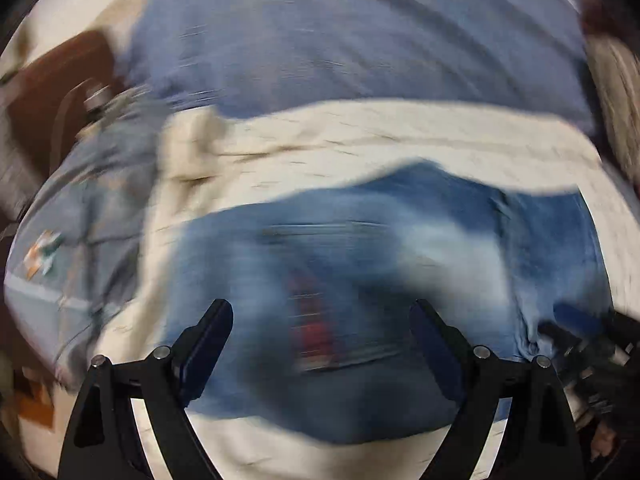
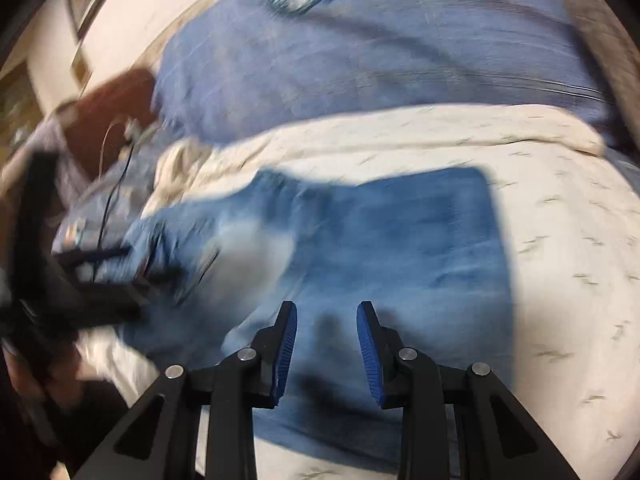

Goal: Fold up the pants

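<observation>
Denim pants (image 2: 360, 248) flat on cream sheet (image 2: 560, 240), bare margin right; left tool (image 1: 322, 312) wide, right tool (image 2: 327, 320) part-open, both empty

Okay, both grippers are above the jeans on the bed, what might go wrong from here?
1. Both the left gripper and right gripper are empty, so the jeans could be grabbed unevenly.
2. The cream bedsheet is loose and could get pinched along with the denim.
3. A black cable lies near the jeans' far end.

Black left gripper (image 1: 322, 312), silver pivot screws, right gripper (image 2: 327, 314), ribbed blue pads (image 2: 367, 344)
</observation>
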`<state>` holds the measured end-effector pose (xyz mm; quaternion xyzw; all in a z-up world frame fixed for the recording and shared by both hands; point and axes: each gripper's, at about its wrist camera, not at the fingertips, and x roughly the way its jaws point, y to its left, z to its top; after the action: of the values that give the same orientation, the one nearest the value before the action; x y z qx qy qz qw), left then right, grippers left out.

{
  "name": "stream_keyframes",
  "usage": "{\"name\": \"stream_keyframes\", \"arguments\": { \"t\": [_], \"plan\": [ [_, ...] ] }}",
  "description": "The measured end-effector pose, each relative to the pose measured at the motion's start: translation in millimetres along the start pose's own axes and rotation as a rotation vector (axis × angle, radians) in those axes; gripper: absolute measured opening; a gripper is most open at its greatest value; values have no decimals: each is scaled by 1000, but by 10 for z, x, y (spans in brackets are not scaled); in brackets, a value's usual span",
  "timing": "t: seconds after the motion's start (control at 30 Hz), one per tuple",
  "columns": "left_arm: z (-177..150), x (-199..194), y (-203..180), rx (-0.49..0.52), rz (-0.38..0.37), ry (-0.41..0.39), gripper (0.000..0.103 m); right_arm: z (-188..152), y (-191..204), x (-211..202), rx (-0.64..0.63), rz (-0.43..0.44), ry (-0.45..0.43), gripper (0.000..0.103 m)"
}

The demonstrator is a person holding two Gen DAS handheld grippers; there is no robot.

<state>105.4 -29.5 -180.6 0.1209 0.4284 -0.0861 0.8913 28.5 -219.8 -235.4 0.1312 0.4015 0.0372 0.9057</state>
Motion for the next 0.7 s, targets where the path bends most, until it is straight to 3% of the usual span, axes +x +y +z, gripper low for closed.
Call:
{"name": "stream_keyframes", "arguments": {
  "t": [0.07,0.1,0.2,0.33,0.5,0.53,0.6,0.7],
  "plan": [
    [-38,-82,483,-101,44,-14,90,-25,196,86,-107,-104,-1,34],
    [-61,-103,677,-144,57,-20,91,-17,268,50,-137,-112,-26,34],
    [-180,-100,1213,-287,61,16,91,37,317,-104,-115,-38,-95,34],
    [-341,100,1634,-458,-62,91,91,1,465,-260,-132,38,-155,35],
    [-447,308,1447,-516,-197,162,91,-59,713,-222,-187,36,-171,40],
    [-437,378,1414,-521,-232,175,91,-81,715,-216,-191,28,-169,49],
    [-419,529,1298,-521,-320,206,91,-91,708,-213,-192,25,-172,52],
    [-429,748,1153,-532,-350,258,91,-93,611,-275,-165,9,-185,52]
  ]
}}
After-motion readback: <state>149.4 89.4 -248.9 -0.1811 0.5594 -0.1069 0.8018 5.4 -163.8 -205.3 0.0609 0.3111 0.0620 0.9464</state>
